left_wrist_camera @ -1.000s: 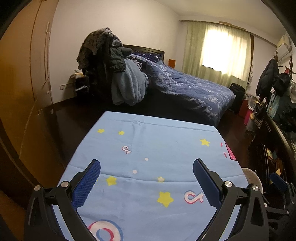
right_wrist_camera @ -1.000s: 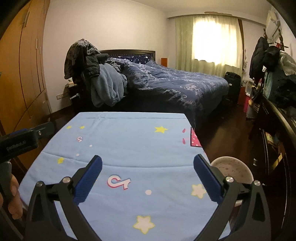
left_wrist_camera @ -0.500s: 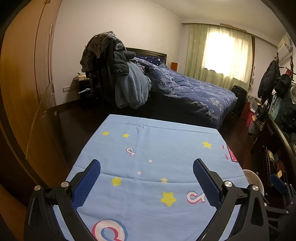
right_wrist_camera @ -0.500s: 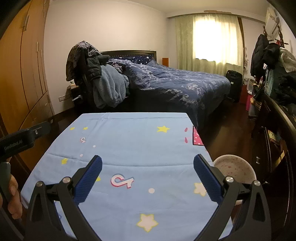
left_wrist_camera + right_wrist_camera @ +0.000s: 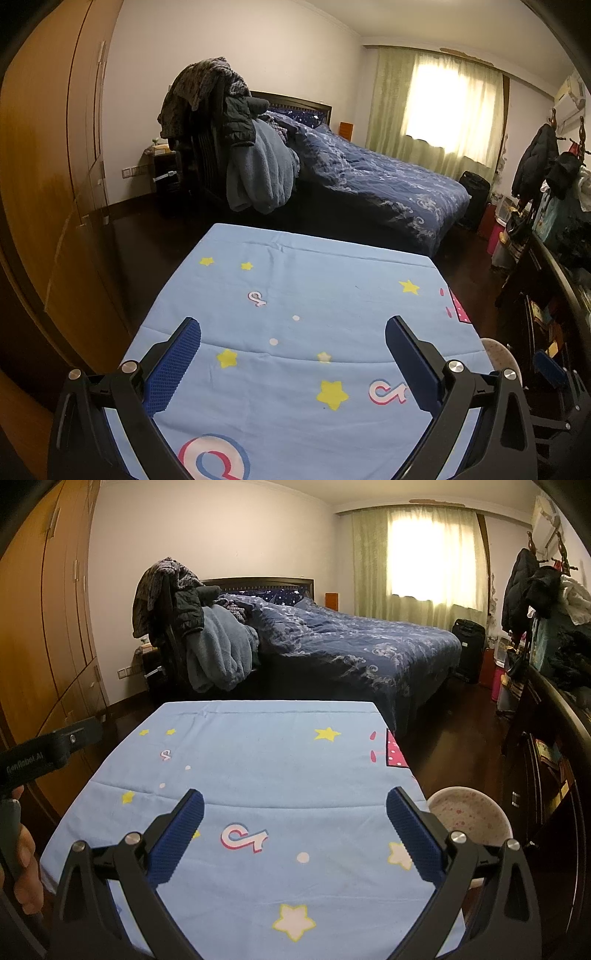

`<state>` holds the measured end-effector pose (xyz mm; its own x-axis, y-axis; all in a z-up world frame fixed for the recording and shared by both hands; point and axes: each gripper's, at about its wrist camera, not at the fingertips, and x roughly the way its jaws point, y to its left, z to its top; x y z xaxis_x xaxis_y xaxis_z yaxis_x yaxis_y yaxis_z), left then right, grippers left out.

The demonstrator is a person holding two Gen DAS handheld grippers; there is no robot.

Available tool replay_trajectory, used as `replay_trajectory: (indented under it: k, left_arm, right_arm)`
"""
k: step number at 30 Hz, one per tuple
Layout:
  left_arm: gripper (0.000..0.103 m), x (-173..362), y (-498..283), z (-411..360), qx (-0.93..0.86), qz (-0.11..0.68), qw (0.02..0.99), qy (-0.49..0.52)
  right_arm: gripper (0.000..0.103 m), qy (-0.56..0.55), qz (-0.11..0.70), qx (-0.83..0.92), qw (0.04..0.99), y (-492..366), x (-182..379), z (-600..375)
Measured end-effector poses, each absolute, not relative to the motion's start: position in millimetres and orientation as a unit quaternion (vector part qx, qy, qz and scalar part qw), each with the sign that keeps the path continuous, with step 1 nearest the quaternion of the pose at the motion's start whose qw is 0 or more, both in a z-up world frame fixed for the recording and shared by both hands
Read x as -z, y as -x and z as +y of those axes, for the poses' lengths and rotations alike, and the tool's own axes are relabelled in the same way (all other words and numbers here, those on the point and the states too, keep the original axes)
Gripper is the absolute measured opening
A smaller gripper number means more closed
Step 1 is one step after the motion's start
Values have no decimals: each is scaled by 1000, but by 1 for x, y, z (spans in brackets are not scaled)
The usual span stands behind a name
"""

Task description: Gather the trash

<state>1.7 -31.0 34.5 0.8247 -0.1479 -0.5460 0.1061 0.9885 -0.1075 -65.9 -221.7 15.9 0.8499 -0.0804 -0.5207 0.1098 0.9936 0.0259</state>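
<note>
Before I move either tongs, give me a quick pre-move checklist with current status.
1. Left tongs open and empty: ok.
2. Right tongs open and empty: ok.
3. Trash visible on the blue star-print cloth: not ok, none seen.
4. Round pink-speckled container beside the cloth's right edge, within view: ok.
5. Whether that container is the trash bin: cannot tell.

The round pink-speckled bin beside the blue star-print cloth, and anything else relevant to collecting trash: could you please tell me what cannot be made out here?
- Round pink-speckled bin: in the right wrist view the right gripper covers its near rim; the left wrist view shows only a sliver.
- Trash: none visible on the blue star-print cloth; its near edge is cut off in both views.
- Dark shelves: contents too dim to identify.
</note>
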Motion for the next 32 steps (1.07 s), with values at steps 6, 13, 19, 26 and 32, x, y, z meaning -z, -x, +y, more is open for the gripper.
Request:
replay_trajectory:
  k: [6,13,19,26,32]
  left_arm:
    - [99,-34,-2,-31,68,290,954,34]
    - [99,-30,-5,-32,66,291,954,27]
    - [99,-29,-7,-34,69,290,954,25]
    - [99,-26,-13,-36,70,302,951,22]
    - [99,-25,-15,-37,67,306,949,22]
  right_arm:
    - [99,-26,273,47,961,66,-14,-223]
    - [99,-26,276,46,960,64,-13,-223]
    - [99,-26,277,47,959,64,-12,-224]
    - [99,-26,280,47,958,63,-10,-224]
    - [99,-26,280,48,958,63,-10,-224]
